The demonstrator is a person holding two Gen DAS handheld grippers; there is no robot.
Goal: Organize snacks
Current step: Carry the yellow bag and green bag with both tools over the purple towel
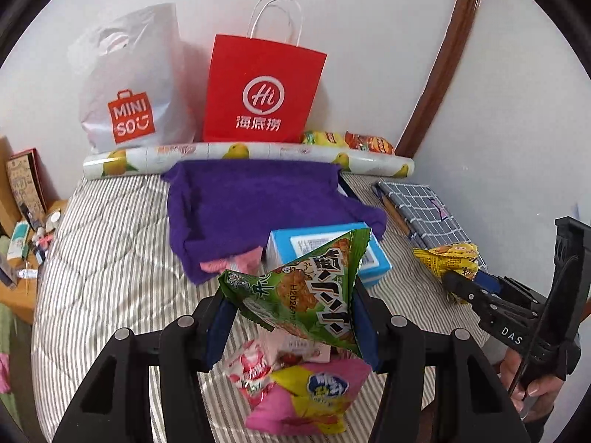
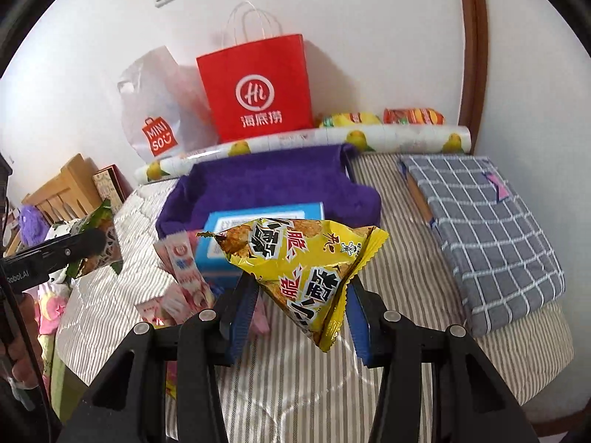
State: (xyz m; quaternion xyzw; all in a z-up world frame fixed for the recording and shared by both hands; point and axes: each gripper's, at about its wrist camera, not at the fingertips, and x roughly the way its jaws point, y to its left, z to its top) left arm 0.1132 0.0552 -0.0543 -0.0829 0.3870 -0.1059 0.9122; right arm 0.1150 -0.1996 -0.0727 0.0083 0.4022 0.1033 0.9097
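Two grippers, each clamped on one snack:

- Left gripper [image 1: 291, 317]: fingers closed on green crinkle-edged foil snack packet [image 1: 306, 295], raised above striped quilted bed cover [image 1: 110, 258]. Print on packet: Chinese characters, partial date code "H12026".
- Right gripper [image 2: 299, 306]: fingers closed on yellow foil snack packet [image 2: 306, 269] with bold Chinese lettering, raised above same cover.

Surroundings, left to right:

- White plastic bag marked "MINISO" [image 1: 129, 85], against wall.
- Red paper carrier bag marked "Hi" [image 1: 262, 92] with Chinese characters, white cord handles.
- Long lemon-print paper roll [image 1: 243, 157], lying in front of both bags.
- Purple fleece-lined tray [image 1: 258, 203], just ahead of both packets.
- Light blue carton with white label [image 1: 332, 254], partly hidden behind green packet.
- Pink and yellow loose snack packets [image 1: 303, 395], below left gripper.
- Grey checked folded cloth [image 2: 491, 229], far right.
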